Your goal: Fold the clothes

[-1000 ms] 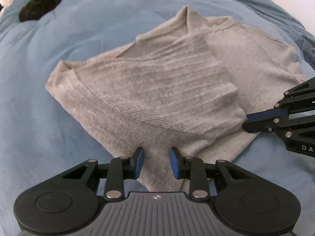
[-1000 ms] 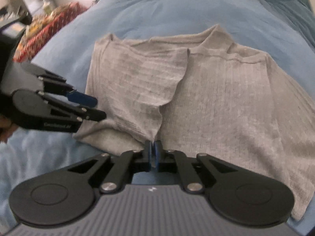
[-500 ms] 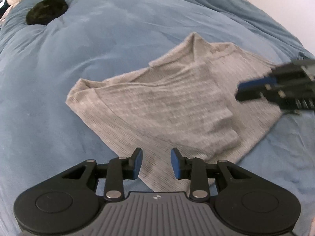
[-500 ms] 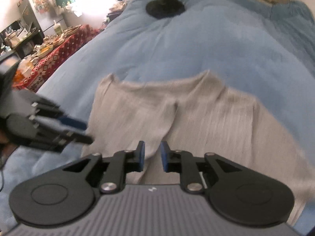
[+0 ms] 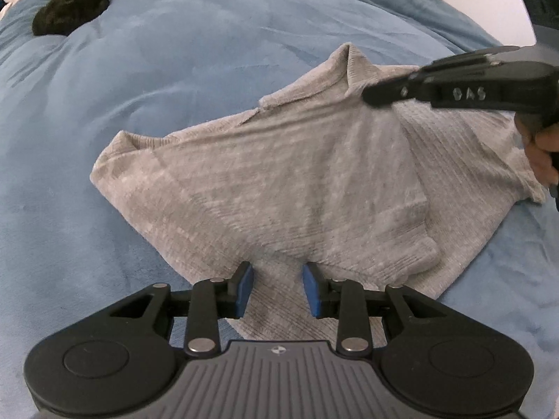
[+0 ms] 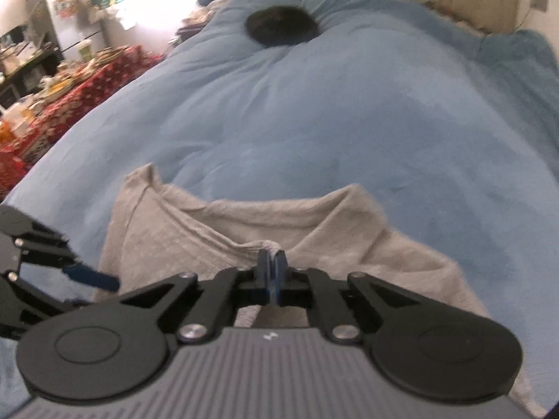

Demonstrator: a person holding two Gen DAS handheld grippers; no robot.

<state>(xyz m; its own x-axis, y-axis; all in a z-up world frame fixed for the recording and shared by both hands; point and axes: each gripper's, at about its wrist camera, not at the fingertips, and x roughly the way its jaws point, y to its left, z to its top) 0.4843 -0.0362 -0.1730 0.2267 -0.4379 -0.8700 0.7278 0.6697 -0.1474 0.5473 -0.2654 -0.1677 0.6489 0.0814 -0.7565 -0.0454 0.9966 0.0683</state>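
The grey sweater (image 5: 279, 181) lies part-folded on the blue bed (image 5: 174, 70). At its near hem the left gripper (image 5: 277, 289) holds its jaws partly apart, gripping nothing. Across the sweater the right gripper (image 6: 271, 272) has its jaws shut on a pinch of cloth; next, likely, carry that pinch over to fold

Both wrist fisheyes angled steeply down, close over the grey sweater (image 5: 297, 181), shared across blue bedding (image 6: 314, 122)
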